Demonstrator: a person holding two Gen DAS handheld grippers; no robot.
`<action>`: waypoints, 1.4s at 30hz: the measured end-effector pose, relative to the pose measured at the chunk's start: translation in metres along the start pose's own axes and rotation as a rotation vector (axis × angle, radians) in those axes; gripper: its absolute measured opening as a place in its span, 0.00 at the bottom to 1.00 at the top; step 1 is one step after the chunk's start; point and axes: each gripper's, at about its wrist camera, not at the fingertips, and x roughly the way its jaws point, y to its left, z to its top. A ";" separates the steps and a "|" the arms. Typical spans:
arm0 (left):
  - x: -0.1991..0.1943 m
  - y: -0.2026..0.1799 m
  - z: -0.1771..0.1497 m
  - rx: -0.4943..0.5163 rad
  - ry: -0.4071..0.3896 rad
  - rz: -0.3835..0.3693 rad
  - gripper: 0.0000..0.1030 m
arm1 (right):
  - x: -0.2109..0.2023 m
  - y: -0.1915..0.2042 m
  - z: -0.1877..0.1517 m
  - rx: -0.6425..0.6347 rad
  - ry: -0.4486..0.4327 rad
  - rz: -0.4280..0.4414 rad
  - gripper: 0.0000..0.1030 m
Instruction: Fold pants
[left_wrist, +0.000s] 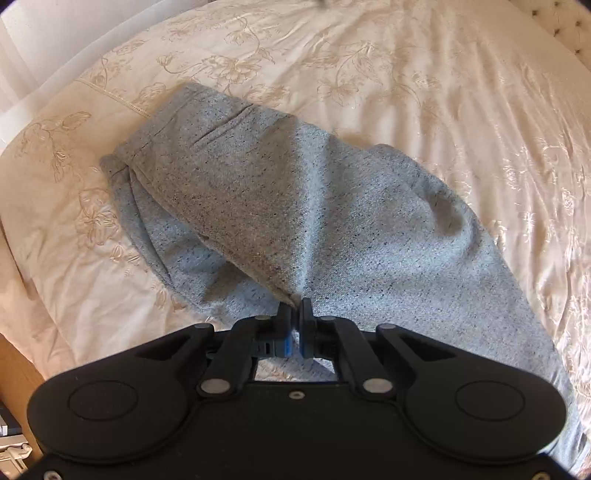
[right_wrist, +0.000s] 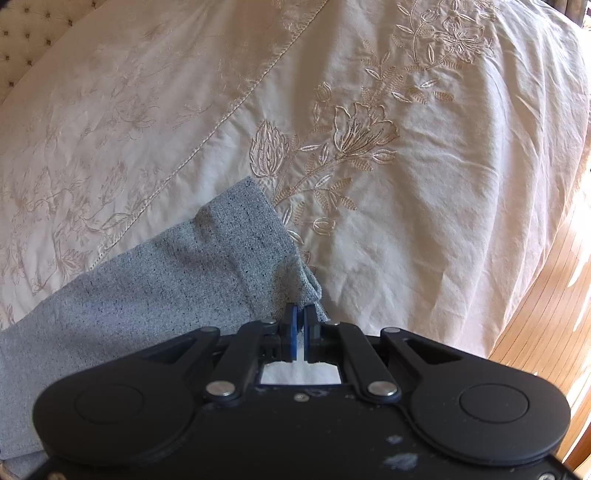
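Grey speckled pants (left_wrist: 295, 206) lie on a cream embroidered bedspread (left_wrist: 406, 74). In the left wrist view the waistband end lies at the far left and the fabric rises in a tent toward my left gripper (left_wrist: 297, 306), which is shut on a pinched fold of the pants. In the right wrist view a leg with its cuff hem (right_wrist: 236, 236) stretches in from the left. My right gripper (right_wrist: 300, 312) is shut on the cuff edge of the pants (right_wrist: 147, 288), lifted a little above the bedspread (right_wrist: 406, 184).
The bed's edge drops off at the right in the right wrist view, with wooden floor (right_wrist: 546, 314) beyond. A tufted headboard (right_wrist: 22, 40) is at the far left there. A wooden side panel (left_wrist: 14, 369) shows at the lower left in the left wrist view.
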 end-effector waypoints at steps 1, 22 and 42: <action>0.006 0.003 -0.003 0.013 0.018 0.013 0.05 | 0.000 0.000 0.000 -0.002 0.000 -0.008 0.03; -0.001 0.060 0.033 0.268 -0.013 0.134 0.55 | -0.020 0.040 -0.017 -0.020 -0.027 -0.069 0.17; 0.096 0.164 0.176 0.310 0.114 0.049 0.60 | -0.058 0.359 -0.211 -0.526 0.024 0.225 0.17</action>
